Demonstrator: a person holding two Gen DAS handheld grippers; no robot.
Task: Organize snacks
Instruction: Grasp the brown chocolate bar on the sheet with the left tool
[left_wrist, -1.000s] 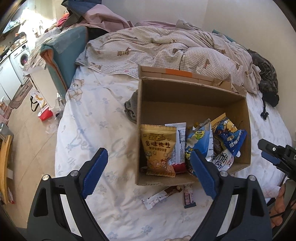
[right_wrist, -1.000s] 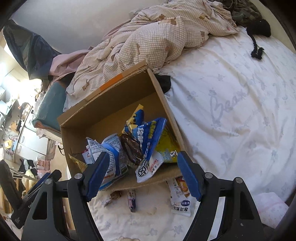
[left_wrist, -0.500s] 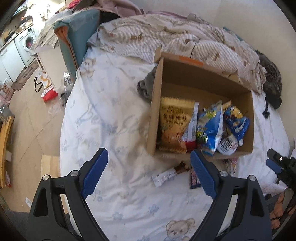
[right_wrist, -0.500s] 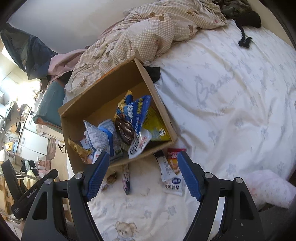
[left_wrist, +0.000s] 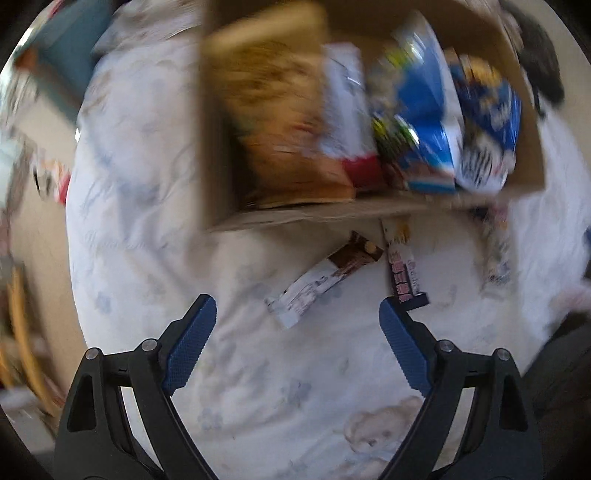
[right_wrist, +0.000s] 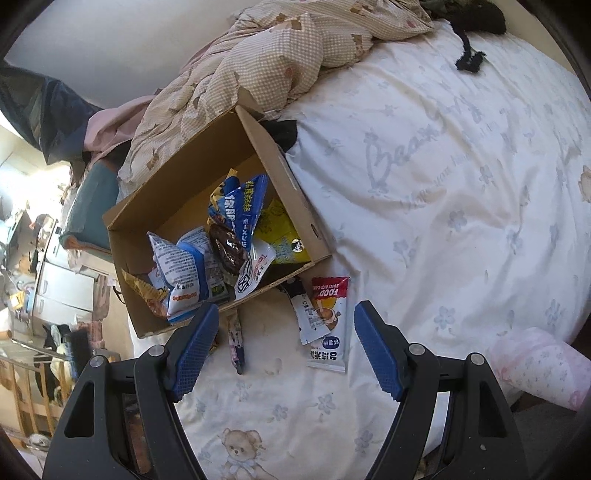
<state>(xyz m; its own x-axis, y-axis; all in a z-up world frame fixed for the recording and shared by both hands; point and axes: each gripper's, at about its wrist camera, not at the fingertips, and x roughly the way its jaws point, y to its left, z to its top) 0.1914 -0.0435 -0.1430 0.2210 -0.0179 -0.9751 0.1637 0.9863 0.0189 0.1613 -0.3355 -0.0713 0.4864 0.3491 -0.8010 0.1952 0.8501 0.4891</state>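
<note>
A cardboard box (right_wrist: 286, 173) stands on the bed, holding several snack bags in blue, white and yellow. Loose snacks lie on the sheet in front of it. In the blurred left wrist view, a brown-and-white bar (left_wrist: 325, 277) and a pink-and-black bar (left_wrist: 404, 273) lie just beyond my left gripper (left_wrist: 297, 314). Its jaws are closing with nothing between them, above the sheet. In the right wrist view, a rice-cake packet (right_wrist: 328, 325), a white sachet (right_wrist: 304, 310) and a slim bar (right_wrist: 235, 339) lie under my right gripper (right_wrist: 286, 317), which is open and empty.
A checked quilt (right_wrist: 280, 59) is heaped behind the box, and a black garment (right_wrist: 469, 55) lies at the far corner. A pink floral bundle (right_wrist: 535, 365) rests at the bed's near right edge. The bed drops off at the left to a cluttered floor (right_wrist: 55, 295).
My left gripper has dropped toward the sheet and tipped downward, so the two loose bars now sit close before its fingers. The right gripper drew back slightly from the box, then held.
</note>
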